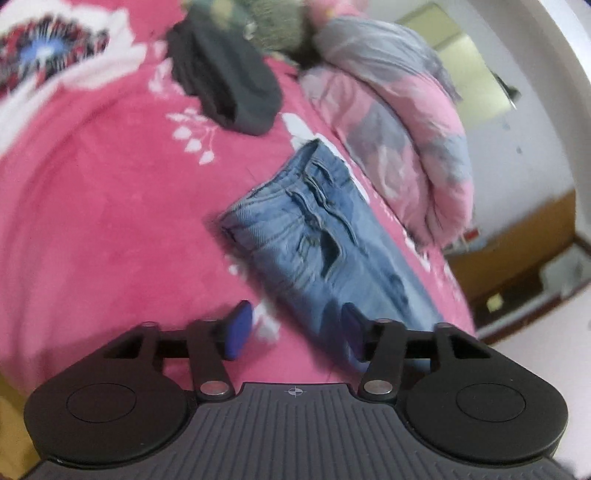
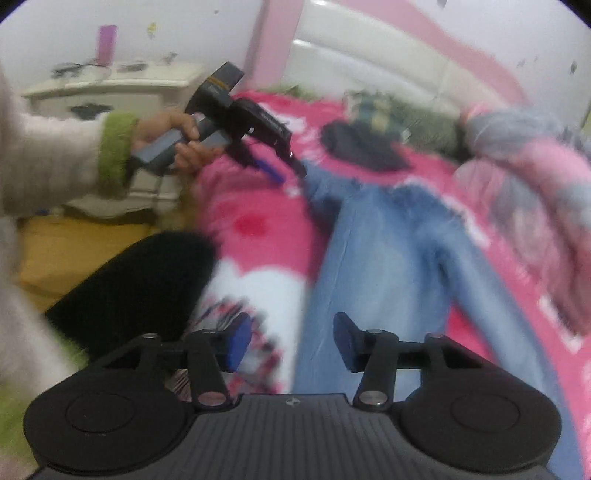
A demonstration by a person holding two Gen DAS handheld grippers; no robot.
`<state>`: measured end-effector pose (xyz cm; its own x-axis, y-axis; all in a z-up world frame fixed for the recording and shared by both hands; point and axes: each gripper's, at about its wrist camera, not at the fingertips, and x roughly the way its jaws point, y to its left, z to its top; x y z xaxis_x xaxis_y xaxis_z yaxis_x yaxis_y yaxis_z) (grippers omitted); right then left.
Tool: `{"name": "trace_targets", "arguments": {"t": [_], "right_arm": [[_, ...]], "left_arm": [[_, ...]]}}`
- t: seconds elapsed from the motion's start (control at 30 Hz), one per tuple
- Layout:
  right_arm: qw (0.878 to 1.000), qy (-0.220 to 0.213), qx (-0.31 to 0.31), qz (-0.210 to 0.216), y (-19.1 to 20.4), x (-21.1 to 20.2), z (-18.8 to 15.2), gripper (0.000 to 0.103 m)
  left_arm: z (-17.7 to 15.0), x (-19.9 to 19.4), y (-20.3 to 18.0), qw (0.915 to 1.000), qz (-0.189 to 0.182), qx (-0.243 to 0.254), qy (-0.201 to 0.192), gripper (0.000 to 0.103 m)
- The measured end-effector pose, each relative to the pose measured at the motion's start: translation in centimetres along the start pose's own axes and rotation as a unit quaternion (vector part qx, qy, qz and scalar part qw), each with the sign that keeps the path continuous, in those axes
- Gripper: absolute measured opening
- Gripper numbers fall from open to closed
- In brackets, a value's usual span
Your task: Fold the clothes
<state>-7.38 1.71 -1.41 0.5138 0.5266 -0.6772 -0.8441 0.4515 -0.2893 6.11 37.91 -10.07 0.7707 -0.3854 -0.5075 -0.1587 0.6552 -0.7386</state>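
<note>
A bed [image 1: 92, 192] under a pink flowered cover fills the room, with a white padded headboard [image 2: 369, 70], pale walls [image 2: 48, 33], a cream dresser [image 2: 110, 88] and yellowish floor [image 2: 74, 243].

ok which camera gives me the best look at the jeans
The left wrist view: the jeans lie fairly sharp there, with seams and the waist end readable on the pink bedspread. The right wrist view shows the jeans larger, but smeared by motion blur.

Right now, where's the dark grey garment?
In the left wrist view, the dark grey crumpled garment lies on the pink floral bedspread, beyond the blue denim jeans.
</note>
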Motion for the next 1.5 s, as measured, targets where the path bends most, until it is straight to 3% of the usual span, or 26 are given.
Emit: {"name": "trace_targets", "arguments": {"t": [0.1, 0.13, 0.17, 0.2, 0.23, 0.27, 0.37, 0.43, 0.53, 0.63, 0.7, 0.83, 0.87, 1.0, 1.1, 1.2, 1.37, 1.43, 1.5], "right_arm": [[0.998, -0.010, -0.006, -0.063, 0.2, 4.0, 1.8, 0.054], [0.998, 0.001, 0.002, -0.065, 0.1, 5.5, 1.7, 0.053], [0.998, 0.012, 0.011, -0.066, 0.0, 7.0, 1.6, 0.051], [0.997, 0.022, 0.019, -0.068, -0.2, 8.5, 1.5, 0.043], [0.997, 0.033, 0.028, -0.070, -0.3, 10.0, 1.5, 0.034], [0.996, 0.043, 0.036, -0.072, -0.5, 11.5, 1.4, 0.008], [0.992, 0.017, 0.068, -0.103, -1.9, 10.7, 1.8, 0.007], [0.990, -0.019, 0.073, -0.117, -2.4, 8.3, 2.6, 0.007], [0.993, -0.048, 0.062, -0.093, -2.0, 7.0, 2.7, 0.007], [0.998, -0.008, 0.043, -0.047, -0.5, 10.1, 1.2, 0.007], [0.999, 0.013, 0.022, -0.041, 0.4, 12.0, 0.3, 0.007], [0.998, -0.011, -0.006, -0.066, 0.6, 10.2, 1.4, 0.007], [0.997, -0.016, -0.011, -0.068, 0.5, 9.7, 1.5, 0.007], [0.999, 0.014, 0.007, -0.030, 1.0, 11.3, 0.1, 0.008], [0.999, 0.006, 0.030, -0.034, 0.8, 10.3, 0.5, 0.014], [0.997, -0.017, 0.071, -0.024, 0.3, 8.6, 0.4, 0.025], [0.983, -0.049, 0.176, 0.002, -1.9, 6.6, -0.1, 0.025], [0.975, -0.056, 0.216, 0.010, -2.8, 6.1, -0.5, 0.025], [0.971, -0.053, 0.233, 0.008, -3.1, 5.9, -0.9, 0.025]], "left_arm": [[0.7, 1.7, -0.3, 0.9994, 0.022, -0.019, -0.018, 0.050], [0.9, 2.0, -0.5, 0.9991, 0.025, -0.022, -0.026, 0.046], [1.1, 2.4, -0.7, 0.9986, 0.035, -0.024, -0.032, 0.035], [1.5, 2.6, -1.0, 0.9982, 0.045, -0.022, -0.033, 0.019], [1.9, 2.9, -1.2, 0.9977, 0.056, -0.020, -0.033, 0.010], [2.4, 3.1, -1.5, 0.9971, 0.066, -0.017, -0.033, 0.010], [4.1, 0.5, -2.8, 0.9958, 0.023, 0.020, -0.087, 0.005], [5.2, -1.3, -2.9, 0.9932, 0.001, 0.035, -0.111, 0.005], [5.0, -0.7, -0.5, 0.9951, 0.009, 0.019, -0.096, 0.005], [4.3, 1.0, 3.0, 0.9973, 0.022, -0.022, -0.067, 0.005], [3.9, 1.0, 4.6, 0.9963, 0.002, -0.060, -0.061, 0.005], [3.3, -0.5, 4.0, 0.9966, 0.004, -0.029, -0.077, 0.007], [3.2, -0.5, 4.2, 0.9968, 0.006, -0.032, -0.073, 0.011], [3.2, -0.7, 4.4, 0.9968, 0.010, -0.048, -0.063, 0.020], [3.3, -2.3, 2.0, 0.9933, 0.051, 0.011, -0.104, 0.033], [3.2, -3.4, -1.8, 0.9793, 0.088, 0.111, -0.144, 0.033], [1.8, 0.6, -8.6, 0.9577, 0.083, 0.262, -0.085, 0.033], [1.1, 3.2, -9.7, 0.9523, 0.095, 0.283, -0.062, 0.033], [0.9, 6.5, -8.6, 0.9527, 0.155, 0.261, -0.021, 0.033]]}}
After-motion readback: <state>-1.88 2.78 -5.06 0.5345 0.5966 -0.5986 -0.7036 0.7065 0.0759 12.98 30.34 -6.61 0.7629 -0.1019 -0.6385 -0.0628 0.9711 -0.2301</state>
